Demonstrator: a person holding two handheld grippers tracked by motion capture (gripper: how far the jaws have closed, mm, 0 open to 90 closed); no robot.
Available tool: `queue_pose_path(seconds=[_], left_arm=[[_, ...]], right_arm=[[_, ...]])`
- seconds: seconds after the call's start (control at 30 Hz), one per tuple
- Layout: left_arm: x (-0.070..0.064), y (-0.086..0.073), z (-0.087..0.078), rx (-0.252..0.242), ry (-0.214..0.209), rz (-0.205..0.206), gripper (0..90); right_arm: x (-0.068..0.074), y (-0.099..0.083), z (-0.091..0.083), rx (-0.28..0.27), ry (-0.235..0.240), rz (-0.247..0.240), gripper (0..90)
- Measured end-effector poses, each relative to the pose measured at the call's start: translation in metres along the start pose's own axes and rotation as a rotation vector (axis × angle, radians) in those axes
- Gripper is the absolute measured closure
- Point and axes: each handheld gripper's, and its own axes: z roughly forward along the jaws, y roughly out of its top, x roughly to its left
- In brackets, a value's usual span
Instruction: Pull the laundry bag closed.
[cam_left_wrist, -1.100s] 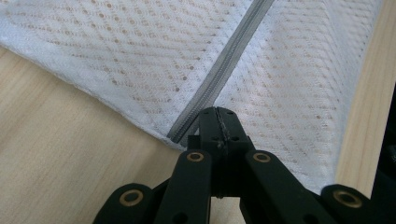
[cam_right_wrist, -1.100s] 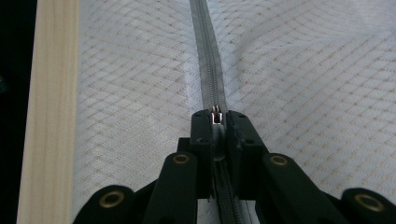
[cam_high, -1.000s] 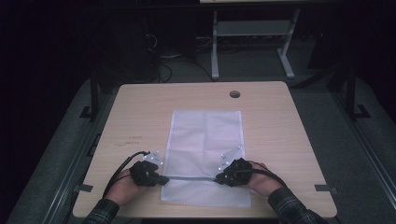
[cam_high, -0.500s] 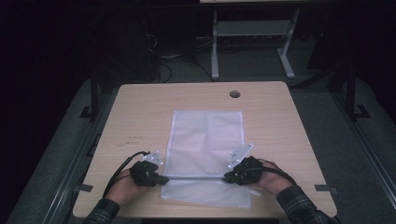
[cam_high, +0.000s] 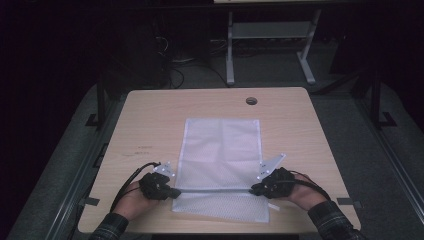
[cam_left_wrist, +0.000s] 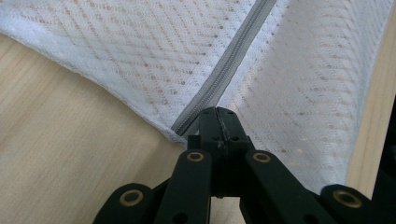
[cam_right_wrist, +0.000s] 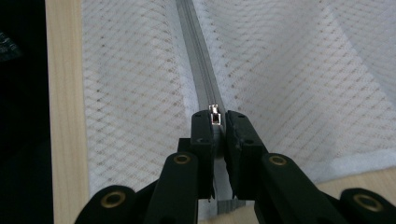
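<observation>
- High view showed a white mesh bag (cam_high: 222, 165) lying flat in the lower middle of the frame, on a pale wooden table (cam_high: 150, 120).
- A grey zipper (cam_high: 215, 190) ran across the bag near its bottom edge, from one gripper to the other.
- I had the left gripper (cam_high: 172, 192) at the lower left end of the zipper. In the left gripper view its jaws were pressed tight together on the zipper's end (cam_left_wrist: 187, 125), at the bag's edge.
- I had the right gripper (cam_high: 255, 189) at the other end. In the right gripper view its jaws pinched a small shiny zipper pull (cam_right_wrist: 215, 116), with a thin gap between them.
- I judged the work was barely begun: the zipper line ahead of the pull looked closed all the way, so sliding the pull along was left to do.
- The bag was soft netting with tiny diamond holes and faint fold lines; the zipper tape was smooth and grey; the jaws were hard, black, with brass rivets.
</observation>
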Motion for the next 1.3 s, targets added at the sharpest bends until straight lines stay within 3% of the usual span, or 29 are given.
queue_pose_path(seconds=[0.57,0.83,1.0,1.03,1.17,1.3], left_arm=[[0.000,0.000,0.000,0.000,0.000,-0.002,90.0],[0.001,0.002,0.000,0.007,-0.006,0.004,90.0],[0.003,0.001,-0.002,-0.001,-0.022,-0.006,89.9],[0.004,0.001,-0.003,-0.009,-0.028,-0.013,83.8],[0.005,0.001,-0.011,-0.060,-0.033,-0.024,72.9],[0.007,0.001,-0.021,-0.104,-0.010,-0.040,60.1]], right_arm=[[-0.003,-0.015,-0.011,0.012,-0.012,0.012,81.8],[-0.005,-0.019,-0.012,-0.041,0.002,0.033,79.3],[-0.007,-0.020,-0.017,-0.089,0.004,0.070,56.8],[-0.007,-0.020,-0.017,-0.100,0.001,0.082,53.1],[-0.008,-0.019,-0.020,-0.127,-0.024,0.116,35.4],[-0.008,-0.021,-0.023,-0.158,-0.056,0.156,26.8]])
